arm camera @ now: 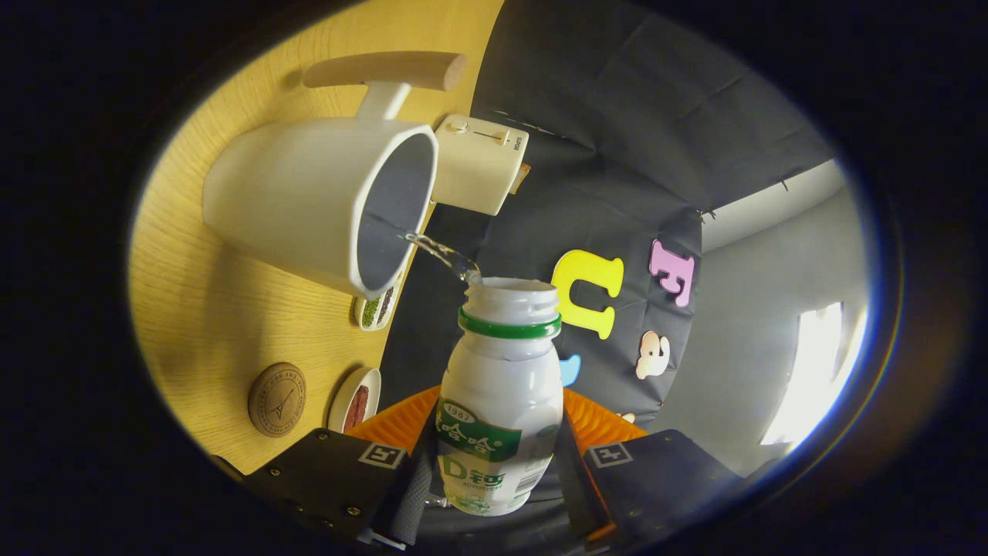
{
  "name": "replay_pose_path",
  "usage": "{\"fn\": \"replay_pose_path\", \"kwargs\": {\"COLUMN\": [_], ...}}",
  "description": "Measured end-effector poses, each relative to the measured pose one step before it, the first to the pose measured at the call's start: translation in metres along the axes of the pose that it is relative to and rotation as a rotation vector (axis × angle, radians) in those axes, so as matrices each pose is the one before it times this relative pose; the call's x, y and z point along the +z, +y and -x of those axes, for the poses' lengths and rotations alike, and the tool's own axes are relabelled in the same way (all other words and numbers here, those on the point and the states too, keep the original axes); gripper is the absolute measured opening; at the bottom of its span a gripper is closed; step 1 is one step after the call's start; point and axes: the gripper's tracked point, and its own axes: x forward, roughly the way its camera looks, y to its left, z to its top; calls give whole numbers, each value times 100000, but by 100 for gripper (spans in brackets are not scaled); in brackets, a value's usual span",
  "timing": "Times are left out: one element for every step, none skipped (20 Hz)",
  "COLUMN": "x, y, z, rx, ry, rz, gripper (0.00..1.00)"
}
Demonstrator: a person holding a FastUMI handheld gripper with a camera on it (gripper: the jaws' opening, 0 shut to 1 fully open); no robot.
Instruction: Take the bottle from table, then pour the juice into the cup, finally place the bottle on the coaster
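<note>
My gripper (494, 471) is shut on a small white bottle (500, 401) with a green neck ring and green label, one finger pressing each side of its body. The whole view is rolled, so the bottle is tipped toward the cup. A thin clear stream (440, 253) runs from the bottle's open mouth into the white cup (309, 197), which stands on the wooden table (208, 324) with its wooden handle (386, 69) beyond it. The round brown coaster (276, 399) lies on the table near my left finger, apart from the cup.
A white toaster-like box (478, 164) sits right behind the cup. Two small white dishes with seeds or beans, one (377, 307) under the cup's rim and one (356, 398) next to the coaster, lie near the table's edge.
</note>
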Motion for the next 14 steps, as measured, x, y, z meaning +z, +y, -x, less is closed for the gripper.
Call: {"fn": "replay_pose_path", "kwargs": {"x": [103,41,-18,24,-4,-51,8,37,10,-39,46,36,-7,8], "y": [-26,-64,-127,-68,-72,-89,-136,-18,-64,46,-53,-55,26,-33], "z": [-72,71,-43,41,-41,-1,-121,22,64,78,7,20,38,-4], "rx": [-137,-259,-406,-543,-305,-386,-132,21,-88,59,-14,-116,-48,-111], "ry": [-54,-142,-80,-210,-43,-37,-107,-362,-182,-67,-143,-180,-130,-180], "rz": [543,777,725,537,573,643,754,658,359,199,233,429,671,911], "gripper": [71,71,71,71,71,71,71,71,71,71,71,71,71,71]}}
